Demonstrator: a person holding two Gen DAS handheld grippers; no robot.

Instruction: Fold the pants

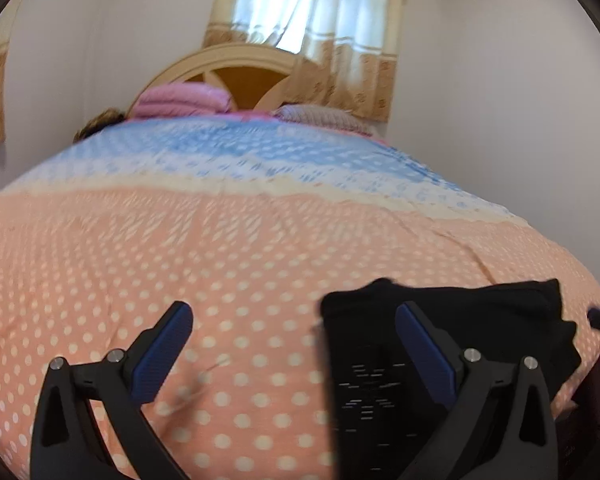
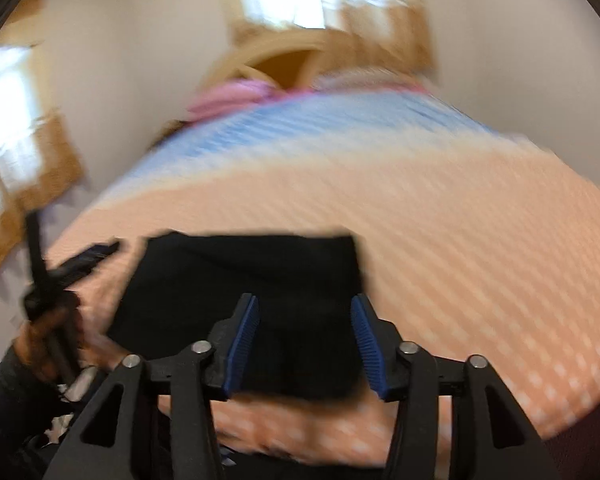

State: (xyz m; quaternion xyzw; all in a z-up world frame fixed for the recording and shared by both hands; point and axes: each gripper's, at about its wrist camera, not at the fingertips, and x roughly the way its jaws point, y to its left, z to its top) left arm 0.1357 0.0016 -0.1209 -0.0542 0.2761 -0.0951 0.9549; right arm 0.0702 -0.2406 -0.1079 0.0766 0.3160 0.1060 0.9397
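Note:
The black pants (image 1: 480,320) lie folded into a compact rectangle near the front edge of the bed. In the left wrist view my left gripper (image 1: 296,312) is wide open and empty, its right finger over the pants' left part. In the right wrist view, which is blurred, the pants (image 2: 252,280) lie straight ahead. My right gripper (image 2: 305,306) is open and empty just above their near edge. The left gripper and the hand holding it (image 2: 56,280) show at the left of that view.
The bed wears a peach polka-dot cover (image 1: 220,260) with a blue band (image 1: 240,148) farther back. Pink bedding (image 1: 180,100) and a pillow (image 1: 320,118) lie by the wooden headboard (image 1: 244,76). A curtained window (image 1: 312,8) is behind.

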